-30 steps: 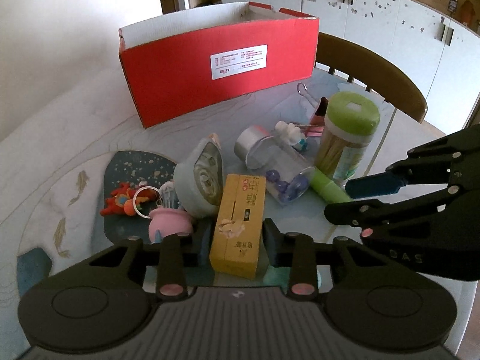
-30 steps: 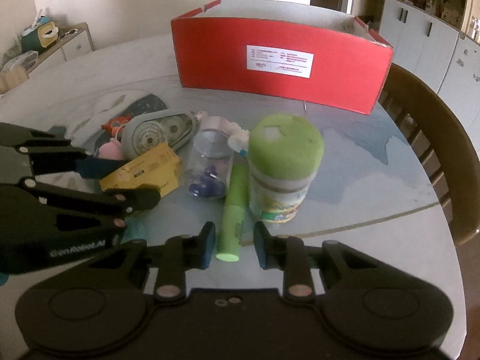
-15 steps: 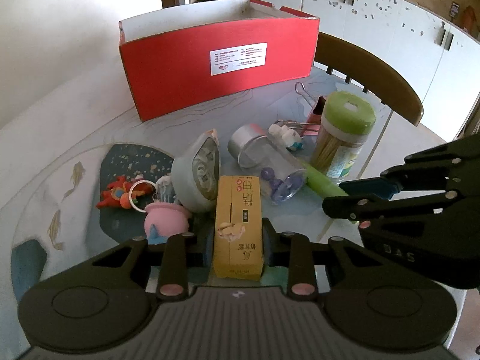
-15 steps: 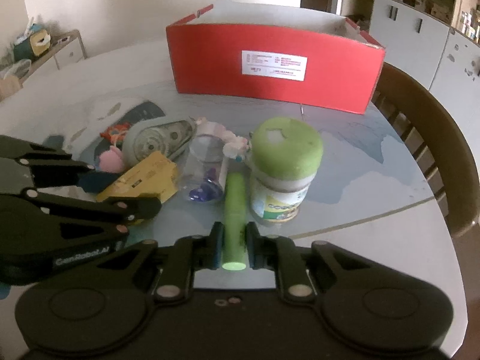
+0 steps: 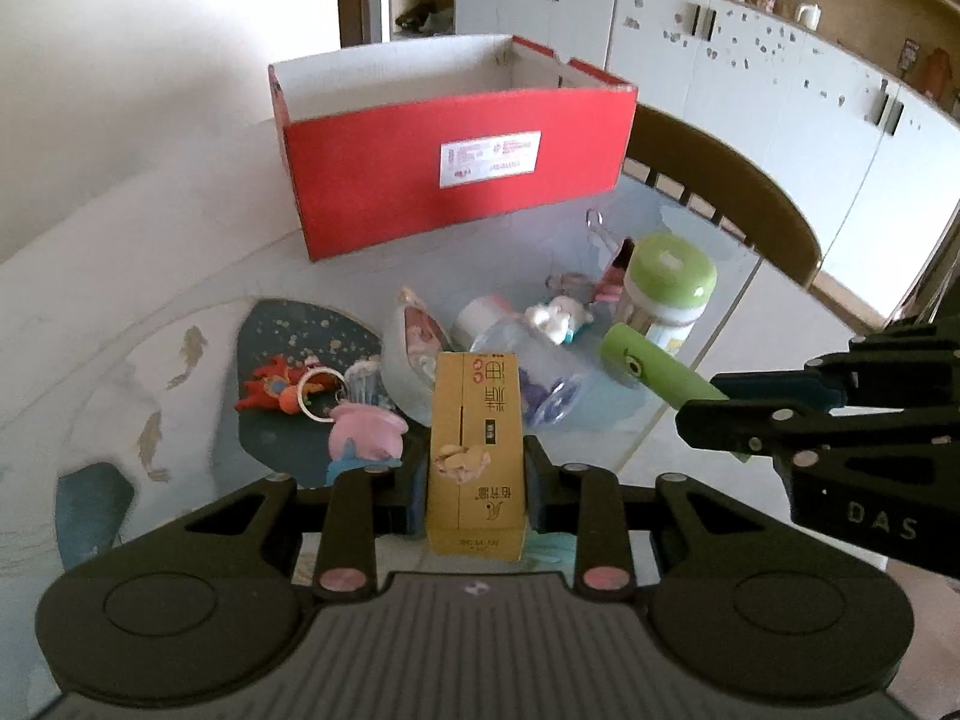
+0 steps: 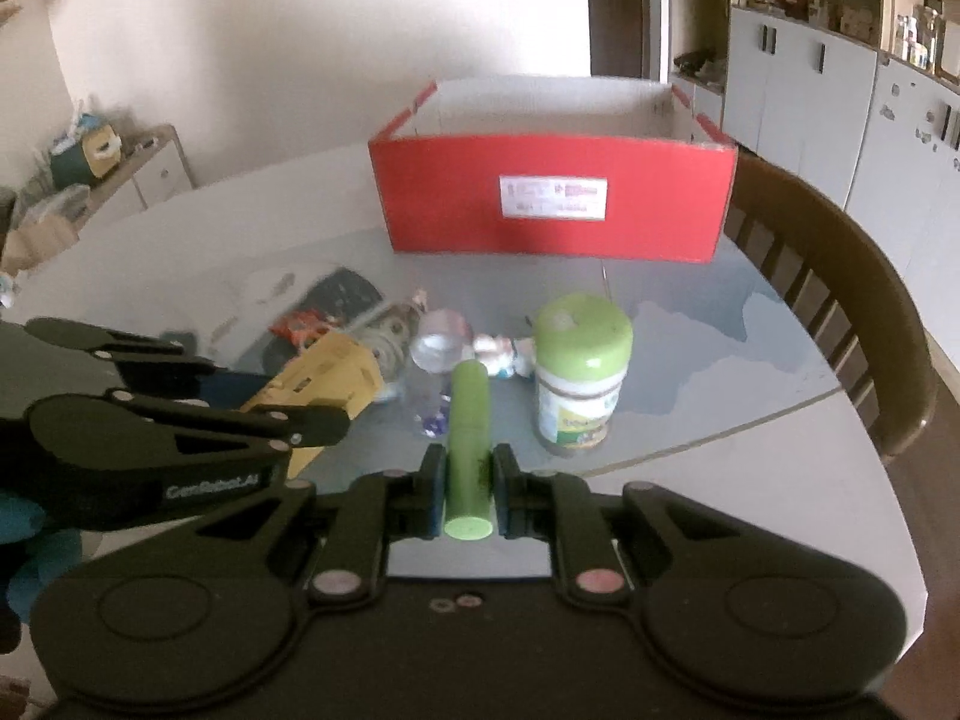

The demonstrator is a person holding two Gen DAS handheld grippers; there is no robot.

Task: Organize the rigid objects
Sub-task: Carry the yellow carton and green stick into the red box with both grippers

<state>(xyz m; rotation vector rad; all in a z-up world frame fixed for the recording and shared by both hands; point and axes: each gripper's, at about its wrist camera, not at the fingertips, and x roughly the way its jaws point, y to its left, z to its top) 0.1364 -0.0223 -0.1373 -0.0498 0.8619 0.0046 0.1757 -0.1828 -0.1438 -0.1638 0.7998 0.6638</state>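
Note:
My left gripper (image 5: 474, 480) is shut on a yellow carton (image 5: 477, 450) and holds it above the table; the carton also shows in the right wrist view (image 6: 324, 378). My right gripper (image 6: 469, 483) is shut on a green tube (image 6: 469, 438), lifted off the table; the tube also shows in the left wrist view (image 5: 654, 369). An open red cardboard box (image 5: 456, 174) stands at the back of the table, also in the right wrist view (image 6: 552, 204). Below lie a green-lidded jar (image 6: 579, 372), a clear bottle (image 6: 432, 384), a pink pot (image 5: 366, 432) and a tape dispenser (image 5: 414, 348).
A red toy keychain (image 5: 279, 387) lies on a dark mat (image 5: 300, 330). A binder clip (image 5: 600, 234) lies behind the jar. A wooden chair (image 6: 840, 300) stands at the table's right edge. White cabinets (image 5: 750, 78) line the back wall.
Both grippers closed on their objects and rose: the left lifted the yellow carton, the right closed on the green tube and lifted it. Both views now look from higher up.

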